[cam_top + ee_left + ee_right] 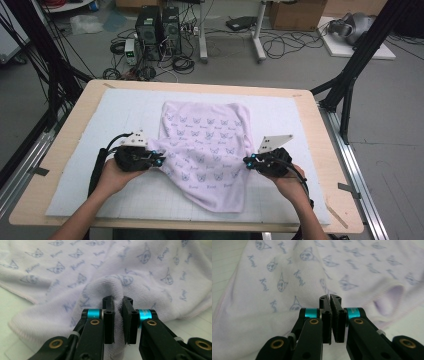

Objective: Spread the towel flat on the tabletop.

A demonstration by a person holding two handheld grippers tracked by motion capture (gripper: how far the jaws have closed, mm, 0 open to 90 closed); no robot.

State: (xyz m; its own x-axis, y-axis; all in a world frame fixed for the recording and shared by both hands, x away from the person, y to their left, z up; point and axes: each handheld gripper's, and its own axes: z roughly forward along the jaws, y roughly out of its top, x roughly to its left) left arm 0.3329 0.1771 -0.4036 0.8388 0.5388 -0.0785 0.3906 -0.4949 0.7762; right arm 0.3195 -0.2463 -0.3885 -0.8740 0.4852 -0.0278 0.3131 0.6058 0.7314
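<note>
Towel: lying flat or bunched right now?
Bunched. The towel is pinched at both side edges by the left gripper and right gripper, wrinkling between them.

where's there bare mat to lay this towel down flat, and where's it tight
Bare white mat lies left of the towel, out to the table's wooden rim. A second strip runs right of the towel. The narrow band along the near edge is also free. It is tight mid-mat, where the left gripper and right gripper pinch the towel's sides.
</note>
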